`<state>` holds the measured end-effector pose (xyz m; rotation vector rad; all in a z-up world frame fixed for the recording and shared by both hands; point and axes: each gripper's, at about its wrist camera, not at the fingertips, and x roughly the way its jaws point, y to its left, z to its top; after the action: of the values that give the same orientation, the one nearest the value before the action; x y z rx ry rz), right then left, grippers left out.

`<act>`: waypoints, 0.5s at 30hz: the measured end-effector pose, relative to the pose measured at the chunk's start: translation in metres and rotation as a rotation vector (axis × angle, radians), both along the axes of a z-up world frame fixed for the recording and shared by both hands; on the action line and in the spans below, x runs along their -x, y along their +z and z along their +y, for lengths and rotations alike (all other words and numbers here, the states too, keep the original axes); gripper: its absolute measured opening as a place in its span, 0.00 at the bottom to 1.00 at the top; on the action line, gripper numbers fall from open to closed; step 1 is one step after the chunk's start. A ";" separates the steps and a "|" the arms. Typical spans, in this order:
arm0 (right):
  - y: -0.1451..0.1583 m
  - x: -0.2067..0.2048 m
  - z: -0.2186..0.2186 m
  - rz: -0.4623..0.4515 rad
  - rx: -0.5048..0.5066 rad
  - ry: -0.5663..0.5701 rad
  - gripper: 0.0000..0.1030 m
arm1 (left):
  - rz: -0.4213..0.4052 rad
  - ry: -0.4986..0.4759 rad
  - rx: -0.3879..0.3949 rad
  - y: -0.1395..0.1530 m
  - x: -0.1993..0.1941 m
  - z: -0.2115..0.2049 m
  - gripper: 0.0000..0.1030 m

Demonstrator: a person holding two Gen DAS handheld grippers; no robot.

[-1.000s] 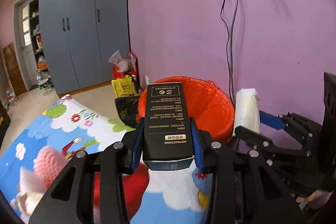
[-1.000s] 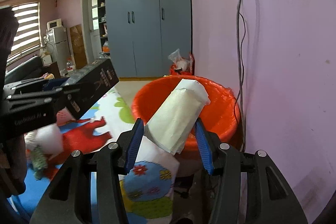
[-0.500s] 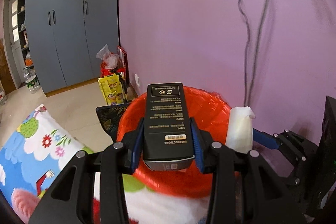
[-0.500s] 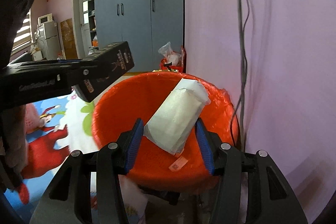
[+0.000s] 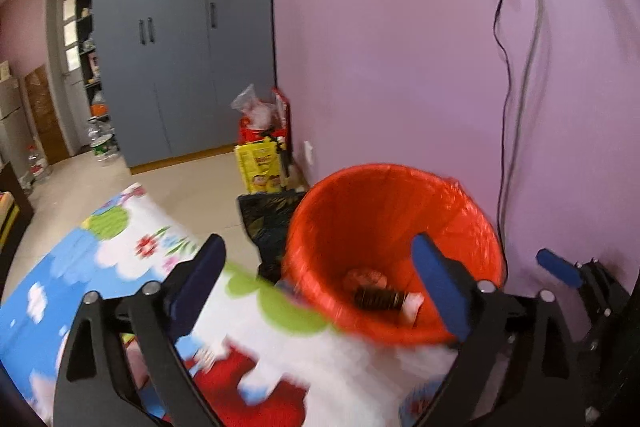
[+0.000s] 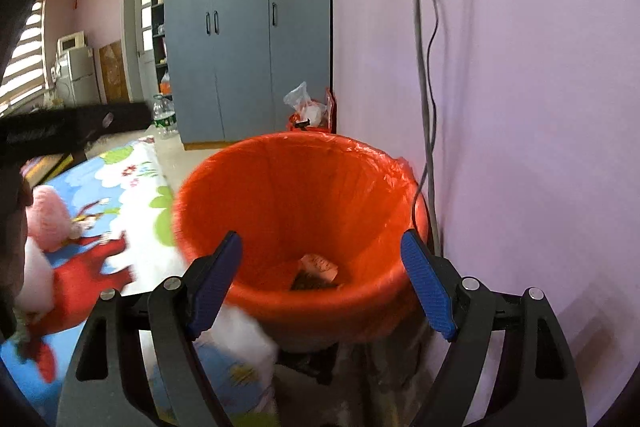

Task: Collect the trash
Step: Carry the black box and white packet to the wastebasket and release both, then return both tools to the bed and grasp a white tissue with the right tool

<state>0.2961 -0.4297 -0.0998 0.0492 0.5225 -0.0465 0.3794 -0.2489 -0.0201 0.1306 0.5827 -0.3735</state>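
L wrist view, left to right: cartoon-print sheet (image 5: 132, 267) w/ clouds and flowers at lower left, grey wardrobe (image 5: 180, 39) behind. Left gripper (image 5: 316, 279) has jaws spread wide, nothing between them. Past the tips sits the orange-lined trash bin (image 5: 384, 211) against the purple wall (image 5: 400, 47). Trash lies at bin bottom: a dark box (image 5: 378, 298), long axis roughly across the frame, blurred so can't tell which end is which, w/ a pale scrap (image 5: 412, 305) just beside it.

R wrist view: pink plush toy (image 6: 48, 211) on the sheet at left. Right gripper (image 6: 320, 275) also wide open, empty, at the bin's near rim. A white packet (image 6: 320, 263) rests tilted on the dark item inside. Cables (image 6: 424, 67) hang down the wall at right.
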 end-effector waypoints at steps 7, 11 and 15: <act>0.023 0.062 0.040 -0.019 -0.052 0.024 0.75 | -0.032 0.022 -0.010 0.007 0.095 0.063 0.94; 0.025 0.082 0.068 0.003 -0.062 0.047 0.75 | -0.055 0.045 -0.033 0.006 0.146 0.107 0.94; 0.029 0.099 0.099 0.003 -0.077 0.085 0.75 | -0.055 0.093 -0.054 -0.004 0.182 0.153 0.94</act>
<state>0.1973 -0.3310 -0.0707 0.1022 0.5285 0.0570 0.1972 -0.0959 -0.0237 0.1645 0.5427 -0.2632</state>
